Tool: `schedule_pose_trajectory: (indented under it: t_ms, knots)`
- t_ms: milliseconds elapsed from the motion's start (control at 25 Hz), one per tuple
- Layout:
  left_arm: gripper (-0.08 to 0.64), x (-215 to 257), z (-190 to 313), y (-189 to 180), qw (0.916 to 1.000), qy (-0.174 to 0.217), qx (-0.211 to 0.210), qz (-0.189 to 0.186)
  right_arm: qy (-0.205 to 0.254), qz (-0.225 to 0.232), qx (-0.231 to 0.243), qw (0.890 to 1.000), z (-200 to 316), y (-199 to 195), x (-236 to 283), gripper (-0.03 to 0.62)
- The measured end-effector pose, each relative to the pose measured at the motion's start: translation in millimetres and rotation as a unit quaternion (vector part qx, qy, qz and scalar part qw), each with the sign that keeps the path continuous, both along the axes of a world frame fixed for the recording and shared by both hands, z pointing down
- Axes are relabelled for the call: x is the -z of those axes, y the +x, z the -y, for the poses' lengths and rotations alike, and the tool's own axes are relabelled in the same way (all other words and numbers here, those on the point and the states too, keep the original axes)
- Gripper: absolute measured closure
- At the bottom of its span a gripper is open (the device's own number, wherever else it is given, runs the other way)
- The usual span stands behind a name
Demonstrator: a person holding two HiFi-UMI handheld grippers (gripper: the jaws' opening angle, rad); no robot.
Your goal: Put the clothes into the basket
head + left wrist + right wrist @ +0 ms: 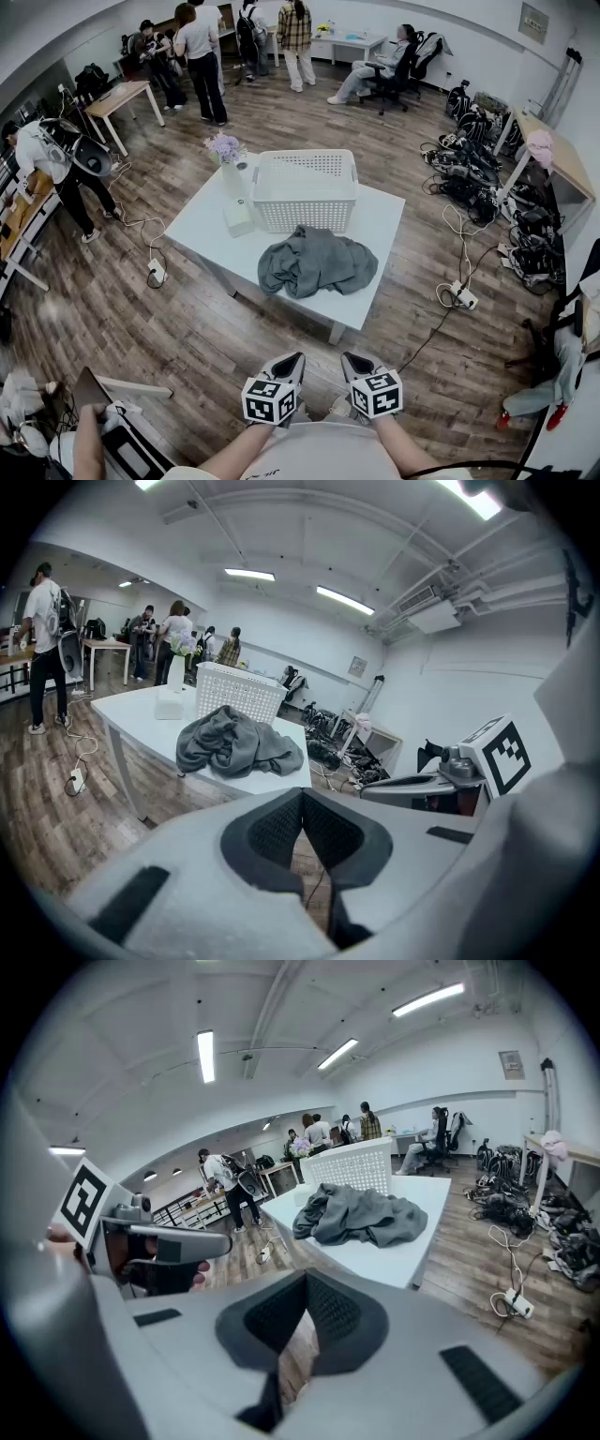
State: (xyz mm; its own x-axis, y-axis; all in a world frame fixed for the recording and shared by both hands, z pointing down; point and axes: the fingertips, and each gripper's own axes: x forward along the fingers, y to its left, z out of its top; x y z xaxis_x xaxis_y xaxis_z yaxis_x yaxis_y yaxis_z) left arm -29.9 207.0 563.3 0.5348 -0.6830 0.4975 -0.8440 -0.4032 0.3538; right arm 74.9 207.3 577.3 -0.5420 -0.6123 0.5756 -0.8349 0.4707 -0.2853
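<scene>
A crumpled grey garment (317, 262) lies on the white table (384, 220), just in front of the empty white perforated basket (307, 189). Both grippers are held low near the person's body, well short of the table. In the head view the left gripper (292, 359) and right gripper (351, 359) point toward the table, side by side. Each is shut with nothing between its jaws. The garment (236, 742) and basket (238, 692) show ahead in the left gripper view. From the right gripper view, the garment (358, 1214) and basket (356, 1165) are also ahead.
A vase of purple flowers (226, 153) and a small white box (238, 217) stand on the table left of the basket. Cables and a power strip (461, 298) lie on the wooden floor to the right. Several people stand at desks further back.
</scene>
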Motion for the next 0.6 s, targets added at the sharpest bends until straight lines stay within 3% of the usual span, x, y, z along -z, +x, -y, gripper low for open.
schedule_pose_trajectory:
  t_ms: [360,600]
  knots:
    - [0.548,0,4,-6,1.0000,-0.001,0.002,0.001,0.003,0.000,0.000,1.000,8,-4,0,0.580]
    - [0.548,-1,3,-10,1.0000,-0.003,0.007,-0.001,0.013,0.009,-0.029,0.999,16,2,3,0.578]
